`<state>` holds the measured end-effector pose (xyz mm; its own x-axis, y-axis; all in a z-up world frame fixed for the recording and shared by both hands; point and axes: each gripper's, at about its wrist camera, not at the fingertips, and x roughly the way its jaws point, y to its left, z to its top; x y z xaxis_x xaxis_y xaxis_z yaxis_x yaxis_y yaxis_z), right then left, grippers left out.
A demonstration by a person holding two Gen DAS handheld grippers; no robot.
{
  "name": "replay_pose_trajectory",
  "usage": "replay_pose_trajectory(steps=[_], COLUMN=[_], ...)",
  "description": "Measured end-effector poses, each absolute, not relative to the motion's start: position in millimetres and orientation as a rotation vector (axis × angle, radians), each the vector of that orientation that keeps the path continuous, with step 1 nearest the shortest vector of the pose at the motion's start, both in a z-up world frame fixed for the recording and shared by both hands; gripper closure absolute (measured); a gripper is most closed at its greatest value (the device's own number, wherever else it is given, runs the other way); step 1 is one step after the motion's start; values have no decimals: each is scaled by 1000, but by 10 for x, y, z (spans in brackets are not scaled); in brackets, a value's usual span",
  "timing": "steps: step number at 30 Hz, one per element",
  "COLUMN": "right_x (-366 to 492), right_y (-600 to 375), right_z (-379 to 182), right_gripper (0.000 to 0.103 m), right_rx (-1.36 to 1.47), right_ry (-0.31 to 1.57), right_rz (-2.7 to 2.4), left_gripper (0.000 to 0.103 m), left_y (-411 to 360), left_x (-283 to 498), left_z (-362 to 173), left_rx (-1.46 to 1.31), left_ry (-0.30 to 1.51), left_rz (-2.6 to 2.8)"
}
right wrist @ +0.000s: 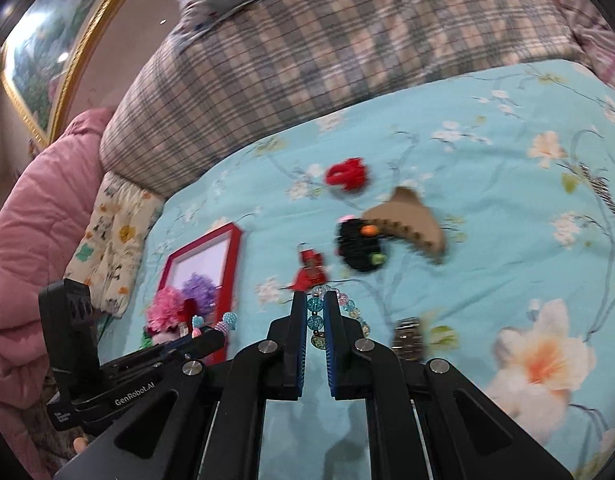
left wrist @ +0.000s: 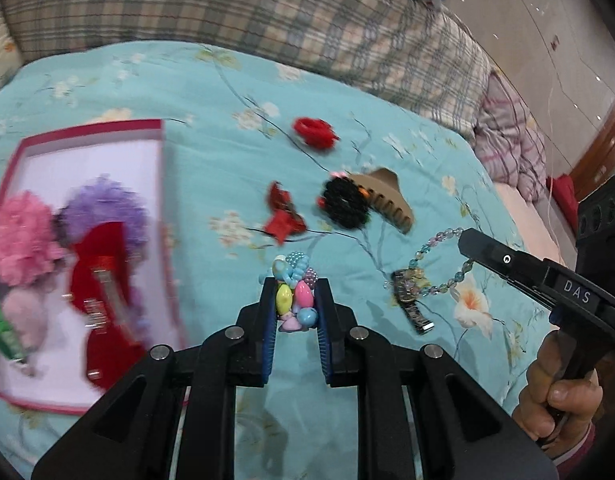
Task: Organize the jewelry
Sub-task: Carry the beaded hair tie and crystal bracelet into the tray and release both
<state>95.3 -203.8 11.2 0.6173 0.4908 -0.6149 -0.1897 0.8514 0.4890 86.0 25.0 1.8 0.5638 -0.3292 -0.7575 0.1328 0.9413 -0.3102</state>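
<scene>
Two tongs hovered over a floral bed point(left wrist: 211, 184). Left tongs point(left wrist: 296, 296) were clamped on a pastel bead cluster point(left wrist: 293, 296); right tongs point(right wrist: 315, 312) were clamped on a bead bracelet point(right wrist: 316, 312). Beside them a red-rimmed box point(left wrist: 91, 128) held fluffy hair ties.

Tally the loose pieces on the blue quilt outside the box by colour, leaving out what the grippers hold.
Red: 2, the red scrunchie and red bow clip
Black: 1, the black beaded tie
Tan: 1, the tan claw clip
Silver: 1, the metal watch
Total: 5
</scene>
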Motion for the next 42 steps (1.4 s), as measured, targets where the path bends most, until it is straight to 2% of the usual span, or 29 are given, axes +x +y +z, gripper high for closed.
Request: replay_pose_trajectory(steps=[15,27,33,42], right_x=[948,879,859,1015], right_y=[-858,-88,196,283], right_z=[274,285,99,-460], right_gripper=[96,96,96,96], right_rx=[330,310,273,222], right_ry=[829,853,894,1018], right_rz=[630,772,799,725], left_gripper=[88,88,88,88], left_y=[1367,1853,1915,1961], left_x=[535,375,371,494], left_z=[193,117,-49,-427], left_rx=[-288,-336,-329,-335], left_ry=[864,858,890,982], left_rz=[-72,10,22,30])
